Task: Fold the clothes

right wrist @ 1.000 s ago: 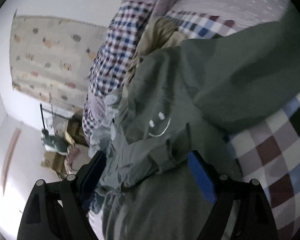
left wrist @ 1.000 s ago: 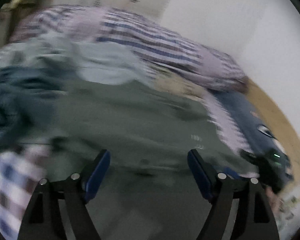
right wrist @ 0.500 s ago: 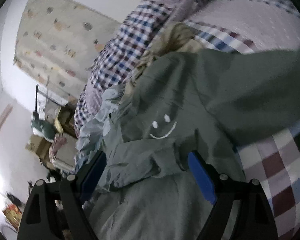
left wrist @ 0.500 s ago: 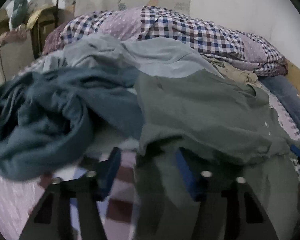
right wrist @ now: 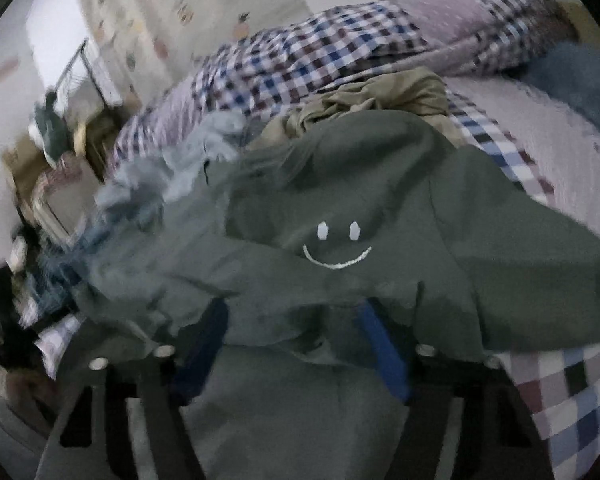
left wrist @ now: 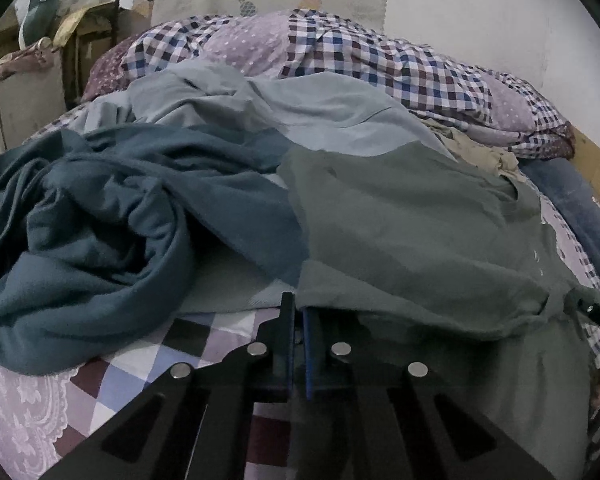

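- Left wrist view: the left gripper sits at lower centre, its blue-padded jaws pressed nearly together on the near edge of the grey-green shirt.
- That shirt spreads from the jaws across the centre and right of the frame, its left edge running up the middle and its hem draping over the lower right.
- A dark teal garment is bunched at left, touching the shirt's left edge; a pale blue garment lies behind both.
- Bare checked bedsheet shows only at lower left; a rolled checked quilt closes off the top, with a white wall at upper right.
- Right wrist view: the picture is blurred at left. The right gripper at lower centre has its jaws spread wide, and shirt fabric bearing a white smiley print lies over and between them, hiding the tips.
- A tan garment sits just behind the shirt, upper centre.
- Open bedsheet shows at right and lower right.
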Action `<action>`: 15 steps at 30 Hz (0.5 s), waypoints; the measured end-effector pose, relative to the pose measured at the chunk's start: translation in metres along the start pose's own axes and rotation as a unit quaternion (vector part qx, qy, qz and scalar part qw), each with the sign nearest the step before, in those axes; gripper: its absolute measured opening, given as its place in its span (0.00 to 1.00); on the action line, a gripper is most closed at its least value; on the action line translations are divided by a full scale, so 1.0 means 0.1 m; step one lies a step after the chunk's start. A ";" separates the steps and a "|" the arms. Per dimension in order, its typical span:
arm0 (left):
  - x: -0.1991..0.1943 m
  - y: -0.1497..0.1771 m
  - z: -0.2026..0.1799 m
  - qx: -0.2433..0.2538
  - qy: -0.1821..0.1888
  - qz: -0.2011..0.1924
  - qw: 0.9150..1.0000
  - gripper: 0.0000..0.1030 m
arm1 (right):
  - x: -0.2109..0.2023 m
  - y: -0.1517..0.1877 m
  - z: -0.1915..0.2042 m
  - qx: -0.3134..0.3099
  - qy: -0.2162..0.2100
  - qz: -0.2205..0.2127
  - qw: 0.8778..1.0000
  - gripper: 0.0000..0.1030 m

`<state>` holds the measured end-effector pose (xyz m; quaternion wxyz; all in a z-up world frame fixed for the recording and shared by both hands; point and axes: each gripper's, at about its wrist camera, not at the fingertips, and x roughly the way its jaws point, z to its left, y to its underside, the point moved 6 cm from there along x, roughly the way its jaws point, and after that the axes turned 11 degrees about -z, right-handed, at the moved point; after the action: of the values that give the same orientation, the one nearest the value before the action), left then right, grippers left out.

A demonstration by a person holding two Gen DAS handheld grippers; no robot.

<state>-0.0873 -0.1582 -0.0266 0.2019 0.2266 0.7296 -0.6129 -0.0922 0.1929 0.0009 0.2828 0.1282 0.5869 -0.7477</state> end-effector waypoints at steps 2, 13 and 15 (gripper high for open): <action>0.00 0.02 0.01 0.000 0.002 0.003 1.000 0.02 | 0.05 0.06 0.02 -0.024 0.011 0.011 1.000 0.38; 0.00 0.07 0.05 -0.005 0.005 0.005 1.000 0.02 | -0.29 0.48 0.28 -0.190 -0.094 0.124 0.969 0.06; 0.00 0.07 0.05 -0.005 0.006 0.006 1.000 0.02 | -0.32 0.41 0.17 -0.167 -0.091 0.115 0.975 0.06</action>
<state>-0.0832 -0.1616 -0.0334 0.2025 0.2332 0.7324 -0.6068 -0.0401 0.1789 -0.0103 0.4361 0.0773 0.6566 -0.6105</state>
